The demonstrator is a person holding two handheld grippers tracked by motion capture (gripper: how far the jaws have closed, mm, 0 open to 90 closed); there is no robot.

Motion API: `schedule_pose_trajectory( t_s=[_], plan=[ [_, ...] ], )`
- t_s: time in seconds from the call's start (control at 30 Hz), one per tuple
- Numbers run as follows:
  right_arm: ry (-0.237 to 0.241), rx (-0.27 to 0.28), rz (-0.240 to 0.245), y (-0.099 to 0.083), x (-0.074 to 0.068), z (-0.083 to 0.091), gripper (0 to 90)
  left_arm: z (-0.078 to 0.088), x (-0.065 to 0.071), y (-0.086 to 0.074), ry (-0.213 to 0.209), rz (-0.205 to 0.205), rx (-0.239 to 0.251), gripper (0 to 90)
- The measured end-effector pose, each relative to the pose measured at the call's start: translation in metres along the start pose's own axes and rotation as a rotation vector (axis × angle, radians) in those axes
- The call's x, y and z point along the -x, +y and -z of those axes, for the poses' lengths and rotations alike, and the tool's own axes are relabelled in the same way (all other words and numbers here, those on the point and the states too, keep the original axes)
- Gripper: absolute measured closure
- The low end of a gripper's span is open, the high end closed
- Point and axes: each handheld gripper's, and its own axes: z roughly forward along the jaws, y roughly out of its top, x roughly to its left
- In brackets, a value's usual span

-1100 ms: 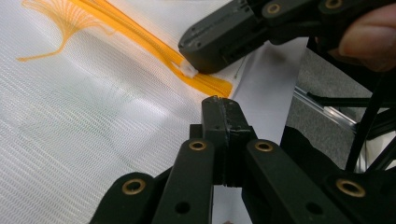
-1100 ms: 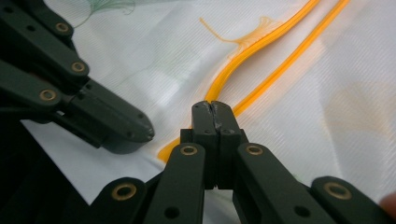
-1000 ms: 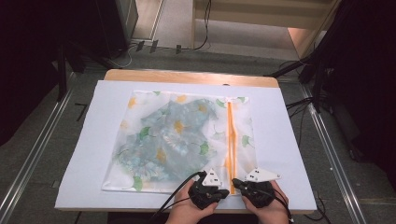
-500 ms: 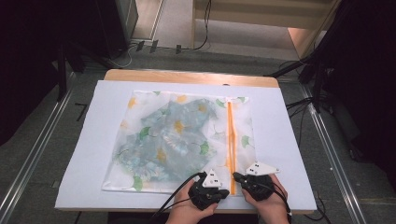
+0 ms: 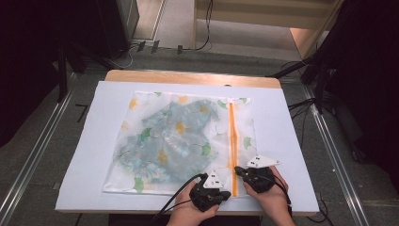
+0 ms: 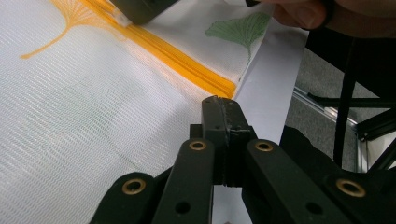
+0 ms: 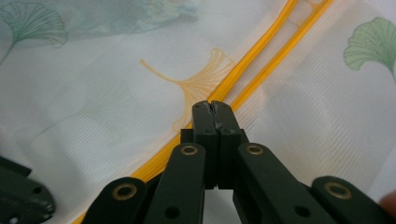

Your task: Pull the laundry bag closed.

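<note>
Mesh laundry bag [image 5: 179, 141] lay flat on white sheet [image 5: 84, 141] covering the wooden table [image 5: 188, 76], a folded blue-ish garment inside showing thru the mesh. Bag was square, thin white netting w/ fine ribbed weave, printed w/ green + orange ginkgo leaves. Orange zipper [image 5: 231, 136] ran front-to-back near the bag's right edge; in the right gripper view it read as two parallel orange lines [image 7: 261, 51], prob. the teeth parted along that stretch, can't tell for sure.

Both hands sat at the near edge by the zipper's near end. Left gripper [image 5: 216, 181] had fingers closed on nothing, tips hovering just beside the bag's near right corner per the left gripper view [image 6: 223, 109]. Right gripper [image 5: 242, 170] fingers also closed, empty, tips over the zipper line [image 7: 212, 109].

Step in hand, judged: lining up on the zipper's near end, pre-grasp. Next move likely needs one gripper to open + pinch the mesh beside the zip to hold it taut, other to catch the small slider tab; tab not clearly visible. Mesh was limp + slippery-looking, would bunch easily if pulled w/o a hold.
</note>
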Motion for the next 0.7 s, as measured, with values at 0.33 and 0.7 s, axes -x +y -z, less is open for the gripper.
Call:
schedule_pose_trajectory(
  t_s=[0.33,0.7],
  plan=[
    [-0.009,-0.003,0.006,0.013,0.018,-0.012,90.0,0.000,-0.001,0.000,-0.005,0.004,-0.002,90.0],
    [-0.040,0.001,0.028,0.027,0.030,-0.026,90.0,0.000,-0.001,0.000,-0.011,0.008,0.001,90.0]
  ],
)
